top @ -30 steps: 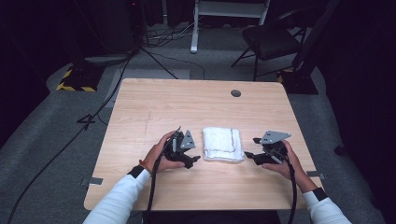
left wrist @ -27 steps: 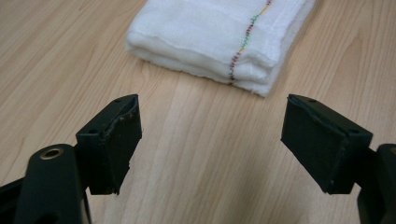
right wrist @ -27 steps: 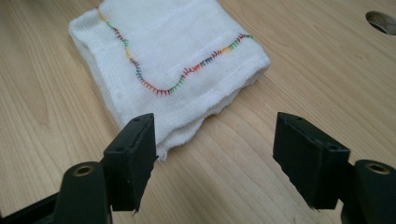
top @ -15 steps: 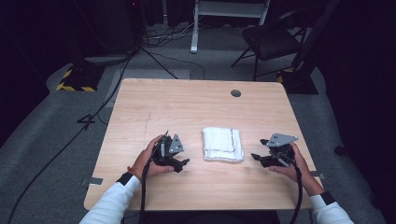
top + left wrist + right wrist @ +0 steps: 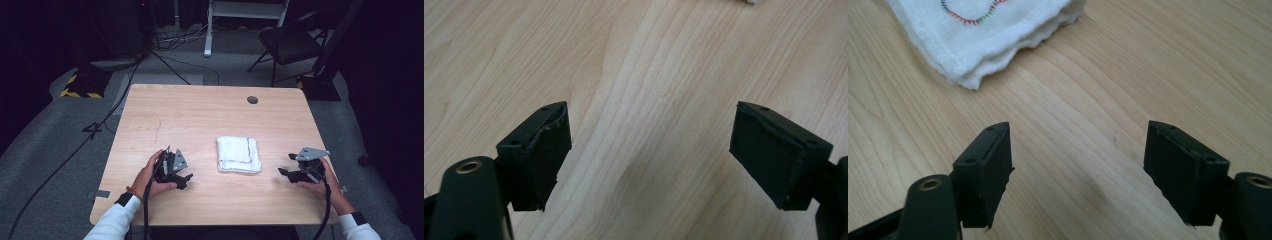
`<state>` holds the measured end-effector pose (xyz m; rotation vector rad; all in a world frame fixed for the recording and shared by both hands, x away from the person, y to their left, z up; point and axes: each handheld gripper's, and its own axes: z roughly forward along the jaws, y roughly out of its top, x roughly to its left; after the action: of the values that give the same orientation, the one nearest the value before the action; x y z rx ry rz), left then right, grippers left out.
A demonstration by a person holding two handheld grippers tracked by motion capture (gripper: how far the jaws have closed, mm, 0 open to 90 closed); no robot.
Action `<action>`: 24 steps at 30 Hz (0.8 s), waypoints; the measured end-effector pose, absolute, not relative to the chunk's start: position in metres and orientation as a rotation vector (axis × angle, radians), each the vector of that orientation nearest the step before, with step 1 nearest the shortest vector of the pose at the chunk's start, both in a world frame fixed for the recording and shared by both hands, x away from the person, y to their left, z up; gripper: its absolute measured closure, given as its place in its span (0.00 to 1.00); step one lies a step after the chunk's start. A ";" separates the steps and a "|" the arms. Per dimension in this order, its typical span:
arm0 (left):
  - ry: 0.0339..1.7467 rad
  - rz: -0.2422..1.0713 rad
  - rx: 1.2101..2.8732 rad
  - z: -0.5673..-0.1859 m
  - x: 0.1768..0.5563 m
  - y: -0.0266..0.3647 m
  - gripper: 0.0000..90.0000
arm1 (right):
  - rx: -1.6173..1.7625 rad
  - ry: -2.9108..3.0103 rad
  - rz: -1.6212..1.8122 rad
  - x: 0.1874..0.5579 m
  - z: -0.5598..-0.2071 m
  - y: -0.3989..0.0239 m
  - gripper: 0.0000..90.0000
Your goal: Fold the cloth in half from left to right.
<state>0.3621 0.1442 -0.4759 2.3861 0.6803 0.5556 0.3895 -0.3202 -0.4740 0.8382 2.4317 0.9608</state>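
Folded towel (image 5: pixel 983 30) cut off at frame top, stitching partly visible

Cloth (image 5: pixel 238 154): white, folded, with a thin line of stitching in red, green and blue specks; in the high view the stitching reads as a faint dark line.
Bench (image 5: pixel 200 115): pale wood with streaky lengthwise grain, and a small round dark grey plug (image 5: pixel 252 99) near the far edge.
Left tongs (image 5: pixel 649 150): black.
Right tongs (image 5: pixel 1078 167): black.
Plates on the tongs (image 5: pixel 312 152): grey.
Sleeves (image 5: pixel 112 225): white with black cuffs.
Floor (image 5: pixel 55 140): grey carpet.
Block on the floor (image 5: pixel 80 86): yellow and black stripes.
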 end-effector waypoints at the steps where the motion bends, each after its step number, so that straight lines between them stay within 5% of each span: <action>1: 0.684 0.553 2.380 -0.477 0.361 0.146 0.19 | 0.850 2.425 0.960 0.389 -0.475 -0.323 0.31; 24: 0.934 0.503 2.304 -0.493 0.344 0.221 0.19 | 1.085 2.327 0.936 0.369 -0.497 -0.377 0.26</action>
<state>0.3444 0.2214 -0.4930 2.3041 0.9337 0.5031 0.3693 -0.3775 -0.4965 1.0846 2.3275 0.9358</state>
